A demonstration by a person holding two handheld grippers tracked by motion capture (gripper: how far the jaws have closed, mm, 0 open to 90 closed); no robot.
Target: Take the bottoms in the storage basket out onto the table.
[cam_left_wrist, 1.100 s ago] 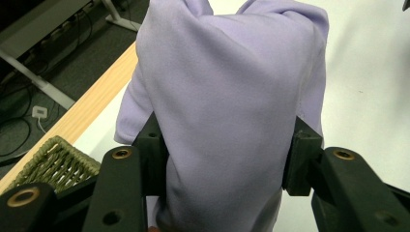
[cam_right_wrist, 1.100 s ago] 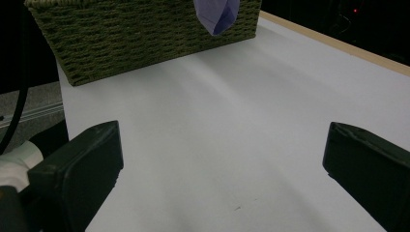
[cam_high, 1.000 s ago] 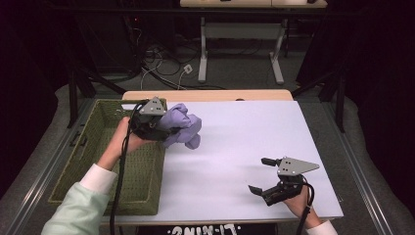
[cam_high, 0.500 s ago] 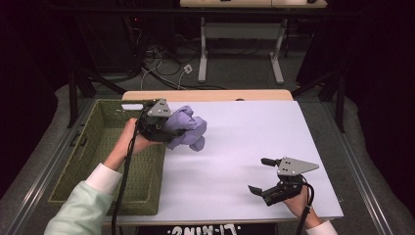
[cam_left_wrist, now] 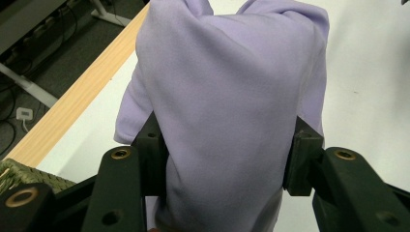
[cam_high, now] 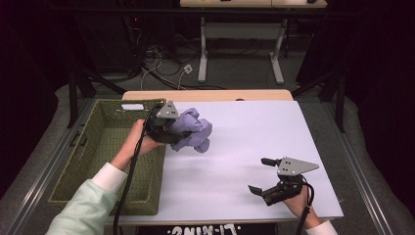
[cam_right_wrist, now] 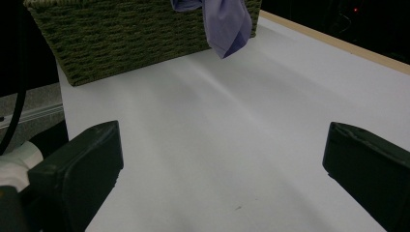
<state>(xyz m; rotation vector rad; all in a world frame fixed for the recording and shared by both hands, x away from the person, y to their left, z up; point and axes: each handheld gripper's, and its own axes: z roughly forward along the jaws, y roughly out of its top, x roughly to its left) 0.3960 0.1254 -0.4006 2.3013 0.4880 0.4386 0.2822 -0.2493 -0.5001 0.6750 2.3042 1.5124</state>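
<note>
right hand-held gripper point(cam_high: 264, 177): nearest, low over the white surface point(cam_high: 254, 147), jaws spread wide, nothing between them.
left hand-held gripper point(cam_high: 172, 131): farther off, jaws pinched on the lilac cloth point(cam_high: 192, 129).
cloth: bunched, lifted clear of the surface, one tail hanging, just beside the right rim of the green woven basket point(cam_high: 105, 152).
step, my read: carrying cloth over into basket.
advice: grip had to stay firm; lift so the tail cleared the rim, release only once over the basket's open middle.
</note>
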